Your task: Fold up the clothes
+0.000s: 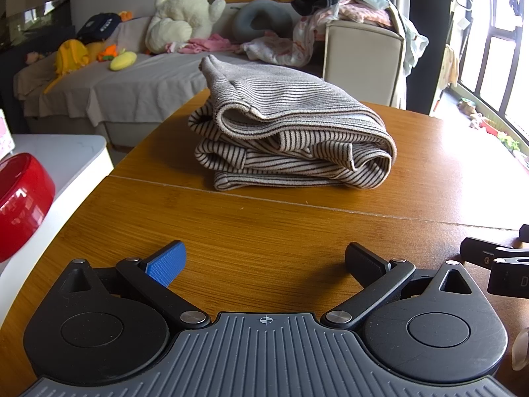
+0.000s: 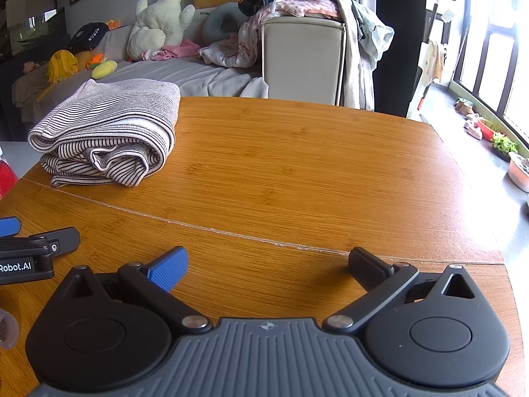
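From the left wrist, the left gripper (image 1: 264,261) hovers low over the wooden counter (image 1: 251,228), fingers spread wide and empty; the folded striped garment (image 1: 291,132) lies straight ahead, well apart. From the right wrist, the right gripper (image 2: 267,266) is likewise wide open, empty, the garment (image 2: 109,132) far off to its left.

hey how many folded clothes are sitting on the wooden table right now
1. A single striped garment lies folded on the far part of the wooden table, ahead of the left gripper. In the right wrist view it sits far left. Nothing appears hidden behind it.
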A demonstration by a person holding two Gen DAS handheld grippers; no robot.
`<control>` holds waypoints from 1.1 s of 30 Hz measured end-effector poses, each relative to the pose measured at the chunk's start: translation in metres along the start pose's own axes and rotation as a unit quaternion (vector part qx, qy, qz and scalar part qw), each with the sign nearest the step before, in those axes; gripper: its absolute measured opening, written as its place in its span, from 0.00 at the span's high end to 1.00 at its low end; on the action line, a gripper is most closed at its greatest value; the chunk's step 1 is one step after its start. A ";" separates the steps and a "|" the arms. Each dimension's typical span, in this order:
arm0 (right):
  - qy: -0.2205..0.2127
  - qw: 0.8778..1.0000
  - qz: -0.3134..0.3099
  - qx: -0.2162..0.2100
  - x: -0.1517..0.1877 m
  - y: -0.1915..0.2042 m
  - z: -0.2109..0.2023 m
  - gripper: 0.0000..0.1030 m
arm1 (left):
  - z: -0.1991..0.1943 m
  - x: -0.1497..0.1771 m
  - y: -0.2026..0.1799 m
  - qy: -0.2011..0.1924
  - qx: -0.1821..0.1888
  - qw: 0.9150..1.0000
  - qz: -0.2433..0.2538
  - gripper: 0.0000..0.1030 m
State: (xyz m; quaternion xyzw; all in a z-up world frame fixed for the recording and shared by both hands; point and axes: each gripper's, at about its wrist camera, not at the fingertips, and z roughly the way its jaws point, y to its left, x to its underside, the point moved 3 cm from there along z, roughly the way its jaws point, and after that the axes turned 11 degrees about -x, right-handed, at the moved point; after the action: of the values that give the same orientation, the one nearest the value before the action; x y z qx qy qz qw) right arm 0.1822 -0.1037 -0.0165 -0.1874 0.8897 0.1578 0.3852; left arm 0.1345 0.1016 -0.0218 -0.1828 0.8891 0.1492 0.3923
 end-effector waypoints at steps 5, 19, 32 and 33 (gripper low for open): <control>0.000 1.000 0.000 0.000 0.000 0.000 0.000 0.00 | 0.000 0.000 0.000 0.000 0.000 1.000 0.000 0.00; -0.001 1.000 0.001 0.002 0.000 -0.001 0.000 0.00 | 0.000 0.000 -0.002 -0.001 0.006 1.000 0.005 0.00; -0.001 1.000 0.002 0.003 0.000 -0.001 0.000 0.00 | -0.001 0.000 -0.002 -0.001 0.008 1.000 0.007 0.00; -0.001 1.000 0.002 0.003 0.000 -0.001 0.000 0.00 | -0.001 0.000 -0.002 -0.001 0.008 1.000 0.007 0.00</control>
State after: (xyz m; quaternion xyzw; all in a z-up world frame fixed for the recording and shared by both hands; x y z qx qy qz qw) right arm 0.1823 -0.1047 -0.0167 -0.1840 0.8903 0.1563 0.3862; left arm 0.1353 0.0994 -0.0216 -0.1738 0.8910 0.1453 0.3934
